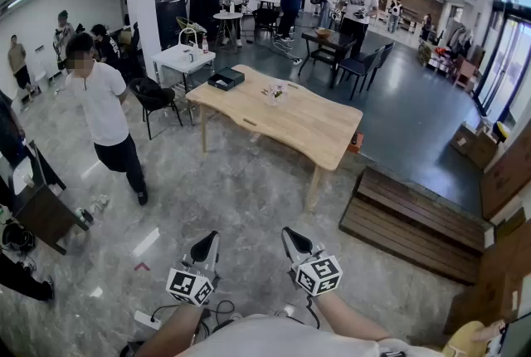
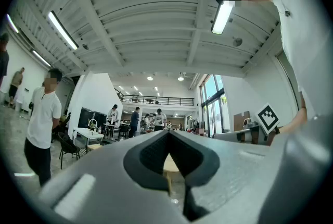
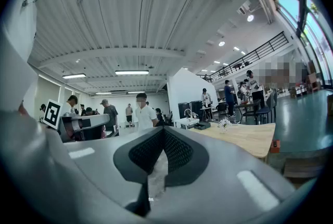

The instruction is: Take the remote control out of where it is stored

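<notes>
Both grippers hang low in front of the person, the left gripper (image 1: 205,251) and the right gripper (image 1: 298,246) side by side above the grey floor (image 1: 249,189). In the left gripper view the fingers (image 2: 148,155) are pressed together at the tips, with nothing between them. The right gripper view shows the same for the right gripper.

No remote control can be seen in any view. The likely place for it is the black box (image 1: 226,80), which lies at the far left corner of the wooden surface (image 1: 323,135); this is only a guess, because the box is small and closed from here.

The box lies ahead, well apart from both grippers, a little more on the side of the left gripper. Its long axis cannot be told. A person in a white shirt (image 1: 101,102) stands to the left of the way.
</notes>
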Available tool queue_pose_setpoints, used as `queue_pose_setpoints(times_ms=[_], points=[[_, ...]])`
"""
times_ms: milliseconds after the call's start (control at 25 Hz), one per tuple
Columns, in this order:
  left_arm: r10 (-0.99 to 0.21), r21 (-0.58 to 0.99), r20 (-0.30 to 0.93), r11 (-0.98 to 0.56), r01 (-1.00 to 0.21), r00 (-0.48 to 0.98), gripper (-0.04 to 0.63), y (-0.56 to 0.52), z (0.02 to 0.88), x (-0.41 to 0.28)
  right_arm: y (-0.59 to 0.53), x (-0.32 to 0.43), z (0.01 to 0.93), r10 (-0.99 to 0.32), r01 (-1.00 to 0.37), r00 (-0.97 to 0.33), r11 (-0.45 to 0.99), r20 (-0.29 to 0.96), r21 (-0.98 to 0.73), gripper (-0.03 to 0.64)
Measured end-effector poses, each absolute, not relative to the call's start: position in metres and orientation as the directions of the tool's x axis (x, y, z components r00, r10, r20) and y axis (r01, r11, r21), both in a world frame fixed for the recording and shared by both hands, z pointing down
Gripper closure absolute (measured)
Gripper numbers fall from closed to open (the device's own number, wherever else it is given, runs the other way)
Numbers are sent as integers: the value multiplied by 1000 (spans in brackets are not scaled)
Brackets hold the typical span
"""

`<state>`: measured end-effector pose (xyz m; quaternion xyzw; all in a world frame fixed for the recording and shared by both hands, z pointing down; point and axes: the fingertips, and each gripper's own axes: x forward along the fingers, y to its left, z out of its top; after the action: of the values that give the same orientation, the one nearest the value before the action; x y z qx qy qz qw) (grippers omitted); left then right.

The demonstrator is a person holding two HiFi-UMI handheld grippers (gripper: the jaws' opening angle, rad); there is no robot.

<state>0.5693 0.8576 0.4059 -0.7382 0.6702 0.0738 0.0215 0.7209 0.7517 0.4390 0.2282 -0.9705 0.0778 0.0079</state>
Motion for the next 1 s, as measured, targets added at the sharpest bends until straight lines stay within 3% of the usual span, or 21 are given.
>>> queue_pose_setpoints(times_ms=[1000], points=[[-988, 79, -136, -87, -993, 76, 595, 847, 410, 484, 726, 654, 448, -489, -491, -871, 859, 50, -146, 589]])
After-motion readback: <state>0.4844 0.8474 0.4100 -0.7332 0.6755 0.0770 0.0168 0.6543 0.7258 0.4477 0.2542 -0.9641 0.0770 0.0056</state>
